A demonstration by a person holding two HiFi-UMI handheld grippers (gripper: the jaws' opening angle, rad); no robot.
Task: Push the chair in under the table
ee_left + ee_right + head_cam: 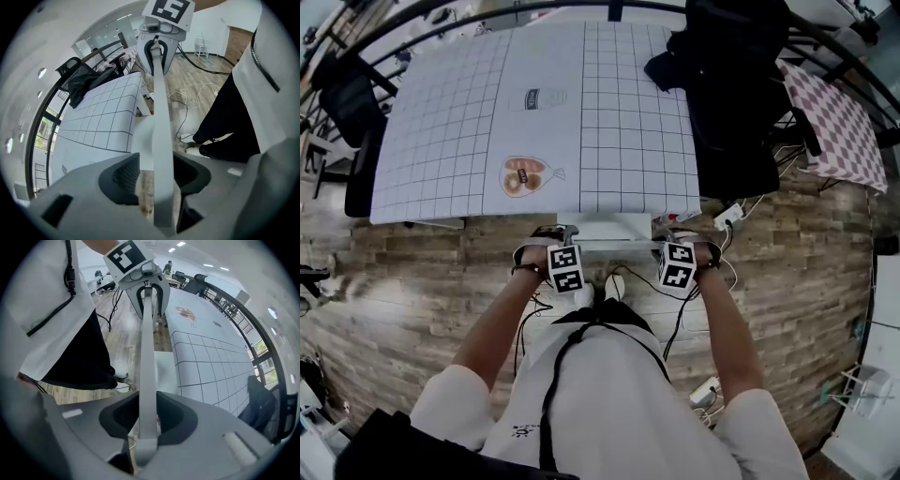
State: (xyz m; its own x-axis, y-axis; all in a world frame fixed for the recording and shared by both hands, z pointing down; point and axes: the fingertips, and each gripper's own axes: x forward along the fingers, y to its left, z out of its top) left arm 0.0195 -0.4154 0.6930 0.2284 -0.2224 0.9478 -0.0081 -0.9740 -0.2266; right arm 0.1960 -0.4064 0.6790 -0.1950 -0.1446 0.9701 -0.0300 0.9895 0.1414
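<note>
A white chair (pixel 614 230) stands at the near edge of the table (pixel 628 112), which wears a white grid cloth; its seat reaches under the tabletop. The top rail of the chair's back (pixel 159 117) runs between both grippers. My left gripper (pixel 560 232) straddles the rail's left end; in the left gripper view (pixel 152 174) one pad stands clear of the rail, so the jaws are open around it. My right gripper (pixel 671 234) is at the right end, and in the right gripper view (pixel 147 420) both pads press the rail (pixel 146 357).
A black chair draped with dark clothing (pixel 731 94) stands at the table's right side, another black chair (pixel 352 112) at its left. A power strip with cables (pixel 727 217) lies on the wooden floor near the right gripper. My shoes (pixel 614 286) are just behind the chair.
</note>
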